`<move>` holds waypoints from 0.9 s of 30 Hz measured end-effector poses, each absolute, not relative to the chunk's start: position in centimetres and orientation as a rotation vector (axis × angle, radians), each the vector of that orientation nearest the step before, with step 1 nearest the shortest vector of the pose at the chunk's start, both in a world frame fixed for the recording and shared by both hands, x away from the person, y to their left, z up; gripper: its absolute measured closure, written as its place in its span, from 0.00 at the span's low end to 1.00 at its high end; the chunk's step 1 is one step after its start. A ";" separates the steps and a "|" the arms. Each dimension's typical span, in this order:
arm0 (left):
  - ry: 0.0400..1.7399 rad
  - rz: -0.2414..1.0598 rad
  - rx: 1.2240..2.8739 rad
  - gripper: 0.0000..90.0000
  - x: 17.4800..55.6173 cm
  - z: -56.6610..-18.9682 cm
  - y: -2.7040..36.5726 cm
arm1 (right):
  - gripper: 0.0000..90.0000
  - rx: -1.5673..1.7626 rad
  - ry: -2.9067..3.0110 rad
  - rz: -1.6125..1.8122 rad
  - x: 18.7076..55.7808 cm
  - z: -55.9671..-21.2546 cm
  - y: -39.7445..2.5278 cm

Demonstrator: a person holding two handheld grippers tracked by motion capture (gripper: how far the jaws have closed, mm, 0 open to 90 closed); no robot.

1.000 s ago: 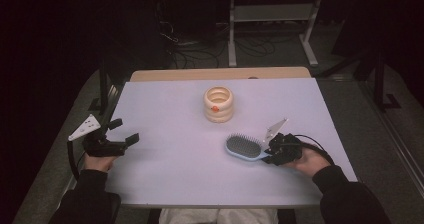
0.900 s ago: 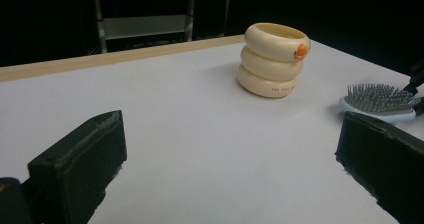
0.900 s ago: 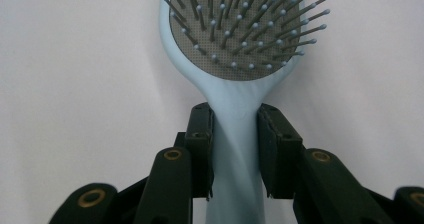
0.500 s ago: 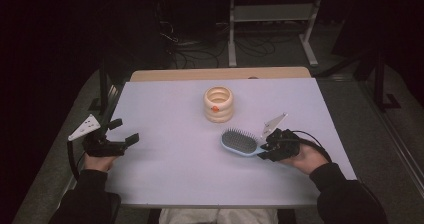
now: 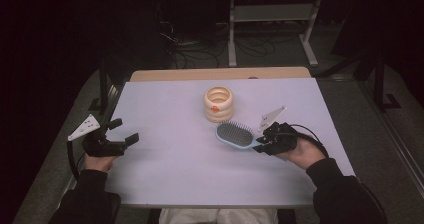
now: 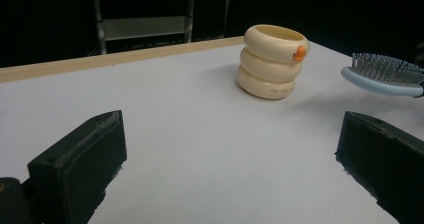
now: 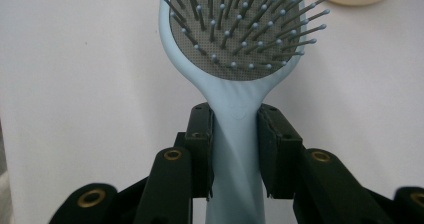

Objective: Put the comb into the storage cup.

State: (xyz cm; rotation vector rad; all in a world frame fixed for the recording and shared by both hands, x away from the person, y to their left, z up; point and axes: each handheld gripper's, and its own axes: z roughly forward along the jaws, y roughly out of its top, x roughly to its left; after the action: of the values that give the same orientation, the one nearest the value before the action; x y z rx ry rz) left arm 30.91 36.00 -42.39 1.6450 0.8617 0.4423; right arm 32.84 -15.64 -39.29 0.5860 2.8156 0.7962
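Right gripper [image 5: 261,145]: clamped on the handle of the hairbrush, both jaws pressed against the handle's sides just below the head, as seen in the right gripper view [image 7: 235,149]; held in the person's right hand near the right edge of the table.
Hairbrush [image 5: 235,135]: light blue, bristles up, grey pad under the bristles; head pointed toward the table's middle, handle caught in the right gripper; seen in the left gripper view [image 6: 385,75] raised off the tabletop, with a shadow beneath; seen close in the right gripper view [image 7: 240,39].
Left gripper [image 5: 122,132]: jaws set wide apart, nothing between them; held in the left hand at the table's left edge, well apart from the brush; in the left gripper view [image 6: 225,159] only bare tabletop lay between the two black jaws.
Ring stack [image 5: 218,103]: three cream rings piled upright, small orange spot on the side; stood at the middle of the far half of the table, just beyond the brush head, not touching it [image 6: 272,61].
Table [image 5: 165,109]: white top, wooden strip along the far edge.
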 end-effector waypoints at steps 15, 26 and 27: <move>0.858 0.442 1.645 0.00 30.9 -42.3 36.0 | 0.76 0.578 2.775 0.875 33.2 -37.5 -14.7; 0.851 0.438 1.648 0.00 31.0 -42.4 35.9 | 0.76 0.564 2.751 0.928 33.6 -36.4 -14.0; 0.852 0.438 1.648 0.00 31.0 -42.4 35.9 | 0.76 0.562 2.749 0.928 33.6 -36.3 -14.0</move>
State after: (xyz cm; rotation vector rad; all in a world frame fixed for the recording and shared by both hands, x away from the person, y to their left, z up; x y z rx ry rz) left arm 30.96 35.93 -42.39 1.6479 0.8524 0.4376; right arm 33.61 -13.97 -36.27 0.5624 2.7489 0.9281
